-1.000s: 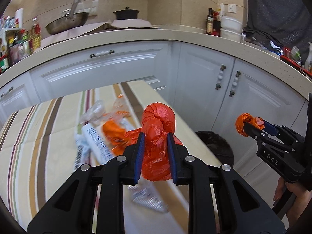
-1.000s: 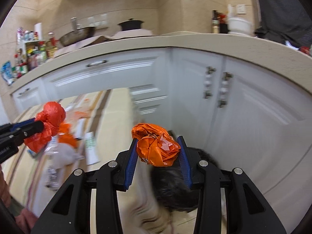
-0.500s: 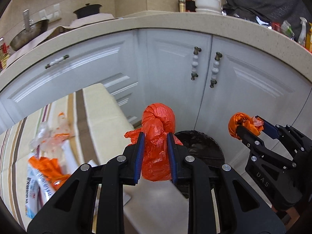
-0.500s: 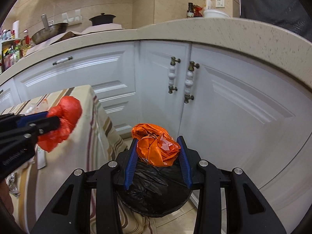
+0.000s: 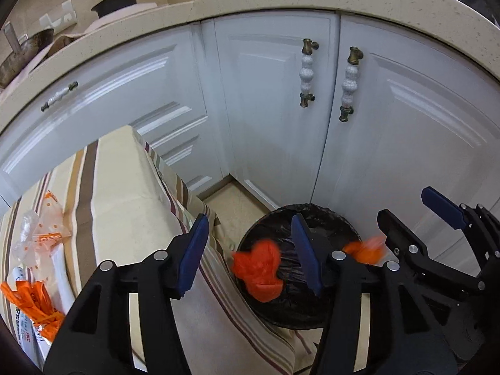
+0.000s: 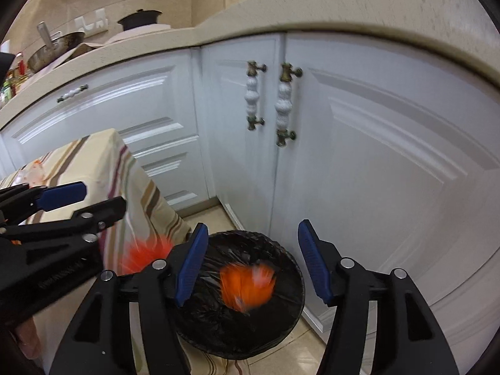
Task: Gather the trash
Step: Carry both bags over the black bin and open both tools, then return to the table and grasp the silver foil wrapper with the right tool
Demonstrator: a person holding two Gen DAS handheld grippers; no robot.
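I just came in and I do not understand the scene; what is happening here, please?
A person holds two grippers above a black-lined bin beside the white cabinets. The jaws of the left gripper and the right gripper are opening, and nothing is pinched between them. A red bag and an orange bag, both blurred, are dropping toward the bin. More wrappers lie on the striped tablecloth.

The bin (image 6: 281, 328) stood on the floor (image 6: 206, 215) before the cabinet doors (image 6: 359, 162), just right of the table (image 5: 125, 193). One bag (image 6: 247, 284) was over the bin's mouth below the right gripper (image 6: 253, 262); another (image 5: 261, 268) was at its left rim below the left gripper (image 5: 250, 251). Wrappers (image 5: 37, 281) lay on the table, far left. A pot (image 6: 139, 18) sat on the counter (image 6: 312, 9) behind
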